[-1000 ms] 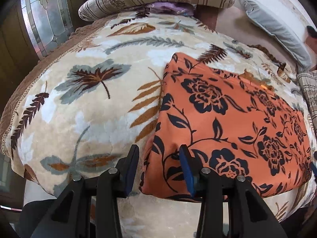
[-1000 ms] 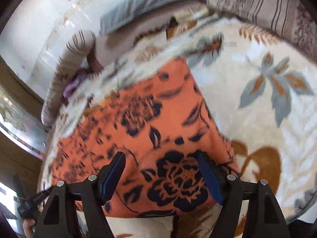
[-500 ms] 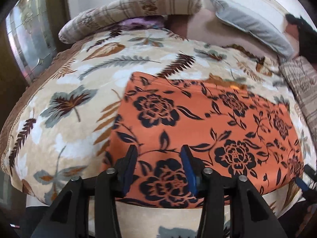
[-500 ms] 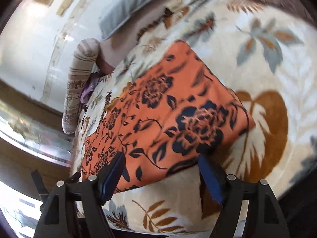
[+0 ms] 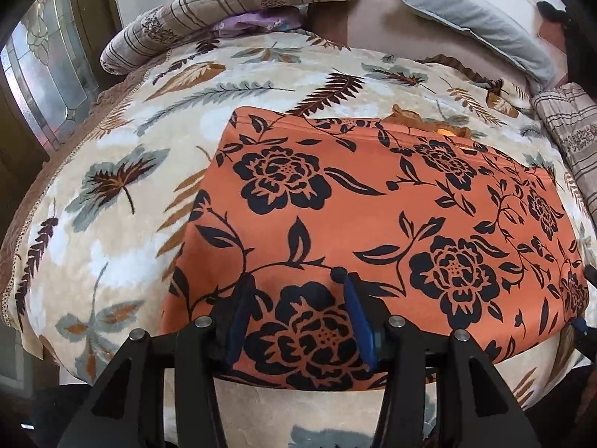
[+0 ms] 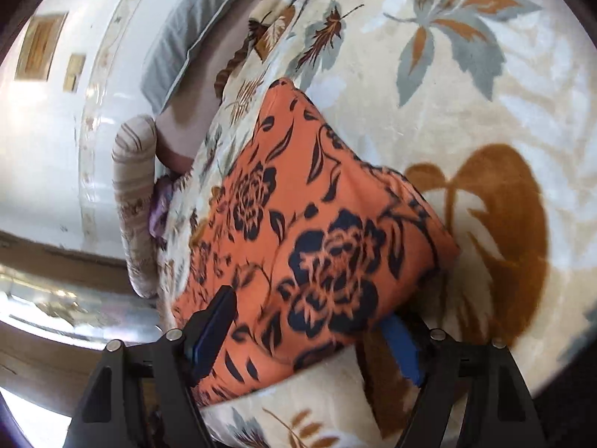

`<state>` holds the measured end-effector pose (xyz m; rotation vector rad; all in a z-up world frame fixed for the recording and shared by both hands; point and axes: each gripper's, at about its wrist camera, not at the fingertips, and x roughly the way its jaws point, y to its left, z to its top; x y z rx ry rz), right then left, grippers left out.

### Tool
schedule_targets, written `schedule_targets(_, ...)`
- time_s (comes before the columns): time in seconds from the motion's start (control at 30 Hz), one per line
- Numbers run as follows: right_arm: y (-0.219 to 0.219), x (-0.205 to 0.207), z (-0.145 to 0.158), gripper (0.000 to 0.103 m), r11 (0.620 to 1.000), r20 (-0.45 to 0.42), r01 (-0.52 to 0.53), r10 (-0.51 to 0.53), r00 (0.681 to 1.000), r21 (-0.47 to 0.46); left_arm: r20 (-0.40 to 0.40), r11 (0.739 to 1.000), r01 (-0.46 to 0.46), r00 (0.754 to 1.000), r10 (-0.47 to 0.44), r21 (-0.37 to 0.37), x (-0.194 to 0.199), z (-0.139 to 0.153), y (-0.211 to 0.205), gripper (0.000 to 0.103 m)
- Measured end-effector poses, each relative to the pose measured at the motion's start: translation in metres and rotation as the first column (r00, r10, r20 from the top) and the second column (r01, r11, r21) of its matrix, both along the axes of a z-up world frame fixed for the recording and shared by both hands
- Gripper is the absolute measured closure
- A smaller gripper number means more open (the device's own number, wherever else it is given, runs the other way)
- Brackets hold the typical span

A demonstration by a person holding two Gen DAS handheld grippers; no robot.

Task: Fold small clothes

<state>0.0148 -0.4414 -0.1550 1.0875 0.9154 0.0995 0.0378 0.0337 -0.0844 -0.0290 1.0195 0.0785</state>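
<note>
An orange cloth with black flowers (image 5: pixel 373 216) lies flat on the leaf-patterned blanket (image 5: pixel 112 194) of a bed. My left gripper (image 5: pixel 298 298) hovers over the cloth's near edge. Its blue-padded fingers (image 5: pixel 238 317) stand apart on either side of a big flower and pinch nothing. In the right wrist view my right gripper (image 6: pixel 309 321) is open wide and straddles the cloth's (image 6: pixel 317 224) near right corner. One pad (image 6: pixel 216 328) is over the fabric. The other (image 6: pixel 405 347) is partly tucked behind the cloth's edge. Its tips (image 5: pixel 580 326) also show at the right rim of the left wrist view.
A striped rolled quilt (image 5: pixel 238 3), a purple cloth (image 5: pixel 257 22) and a grey pillow (image 5: pixel 477 18) lie at the bed's head. Another striped fold (image 5: pixel 571 138) sits at the right. A patterned glass window (image 5: pixel 41 86) is at the left. The bed's edge drops off just below my grippers.
My left gripper slid right along the near edge, from the cloth's left corner to over the flower, its jaws a little wider. My right gripper rolled and sank onto the cloth's right corner.
</note>
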Motion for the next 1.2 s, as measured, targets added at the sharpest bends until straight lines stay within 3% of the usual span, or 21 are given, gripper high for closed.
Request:
schedule_targets(0.07,-0.003,0.003,0.000,0.043,1.000,-0.003,0.011,-0.011,1.000,-0.004,-0.007,1.000,0.000,1.000,0.000,-0.001,0.000,-0.002,0.000,0.053)
schedule_targets(0.1,-0.003,0.005,0.000,0.074,1.000,-0.013,0.006,-0.007,1.000,-0.020,-0.006,1.000,0.000,1.000,0.000,-0.005,0.000,-0.002,0.000,0.053)
schedule_targets(0.17,-0.007,0.006,-0.003,0.088,0.999,-0.025,0.020,-0.021,0.999,-0.033,-0.007,1.000,0.003,1.000,-0.003,-0.005,0.000,-0.002,-0.001,0.053)
schedule_targets(0.23,-0.005,0.003,0.010,0.091,0.994,0.001,0.017,-0.017,1.000,-0.110,0.002,1.000,0.004,1.000,-0.004,-0.002,-0.002,0.001,-0.001,0.053)
schedule_targets(0.33,0.006,0.003,0.027,0.091,0.973,0.025,-0.008,0.014,1.000,-0.231,0.029,1.000,0.004,1.000,-0.004,0.001,-0.003,0.009,-0.003,0.053)
schedule_targets(0.4,0.007,0.004,0.018,0.087,0.973,-0.027,-0.021,0.015,1.000,-0.229,0.053,1.000,0.014,0.999,-0.014,-0.005,-0.003,0.014,-0.007,0.053)
schedule_targets(0.43,0.004,0.002,0.009,0.079,0.981,-0.064,-0.012,0.000,0.998,-0.196,0.058,1.000,0.021,0.998,-0.021,-0.005,-0.002,0.014,-0.009,0.053)
schedule_targets(0.5,-0.007,-0.011,0.006,0.072,0.986,-0.061,0.040,-0.050,0.997,-0.159,0.061,0.999,0.040,0.997,-0.040,0.003,-0.001,0.012,-0.016,0.053)
schedule_targets(0.6,-0.021,-0.026,0.026,0.051,0.960,-0.047,0.095,-0.112,0.993,-0.264,-0.018,0.996,0.071,0.997,-0.071,0.044,0.008,-0.016,-0.023,0.051)
schedule_targets(0.63,-0.025,-0.028,0.032,0.049,0.952,-0.032,0.105,-0.119,0.992,-0.286,-0.007,0.997,0.068,0.998,-0.068,0.043,0.006,-0.020,-0.022,0.050)
schedule_targets(0.77,-0.032,-0.010,0.071,0.048,0.944,0.065,0.053,-0.033,0.997,-0.327,0.017,0.990,0.090,0.996,-0.093,0.107,0.002,-0.019,-0.031,0.049)
schedule_targets(0.83,-0.023,0.011,0.086,0.035,0.937,0.096,-0.007,0.043,0.994,-0.350,0.015,0.993,0.083,0.996,-0.085,0.079,0.003,-0.018,-0.027,0.049)
schedule_targets(0.97,0.000,0.091,0.075,0.030,0.947,0.077,-0.247,0.267,0.961,-0.208,0.012,0.992,0.086,0.996,-0.088,0.089,0.003,-0.018,-0.030,0.048)
schedule_targets(1.1,-0.006,0.169,0.031,0.030,0.960,-0.053,-0.279,0.277,0.959,-0.029,0.006,0.993,0.094,0.996,-0.094,0.076,0.002,-0.018,-0.027,0.048)
schedule_targets(1.2,-0.021,0.209,0.019,0.030,0.970,-0.070,-0.242,0.240,0.968,-0.019,0.002,0.993,0.097,0.995,-0.098,0.071,0.003,-0.019,-0.026,0.048)
